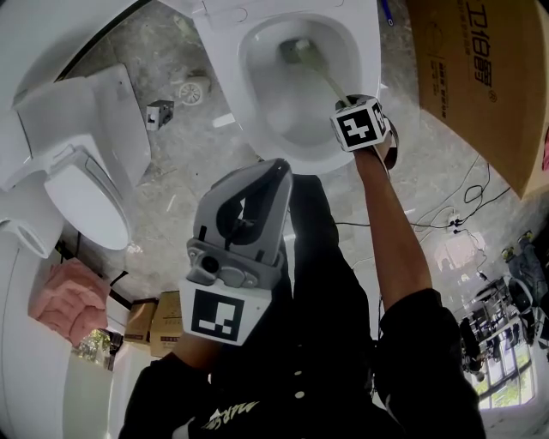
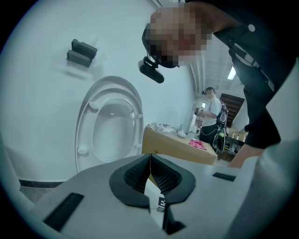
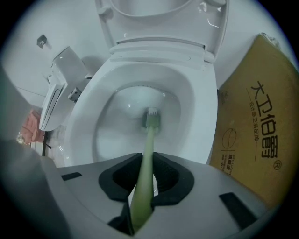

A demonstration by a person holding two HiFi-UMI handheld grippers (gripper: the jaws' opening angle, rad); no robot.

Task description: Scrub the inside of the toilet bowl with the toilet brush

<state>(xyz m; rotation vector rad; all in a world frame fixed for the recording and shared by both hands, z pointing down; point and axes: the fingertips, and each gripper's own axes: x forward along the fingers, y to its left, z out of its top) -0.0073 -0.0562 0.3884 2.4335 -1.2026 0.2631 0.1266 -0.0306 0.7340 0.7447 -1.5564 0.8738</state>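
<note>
The left gripper (image 1: 273, 170), jaws together on nothing, is held outside the toilet bowl (image 3: 86, 122); the toilet brush (image 3: 149, 133) is clamped by the right gripper (image 3: 145, 159), head deep inside the bowl; bristles should be pressed firmly around its wall.

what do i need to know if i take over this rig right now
Right gripper: shut on the brush handle, with the brush head low in the bowl.
Left gripper: shut, empty, held away from the bowl.
Lid: up.
Done: brush gripped and inside the bowl.
Left: the scrubbing. How much is already scrubbed cannot be told, so probably work round all the walls.
</note>
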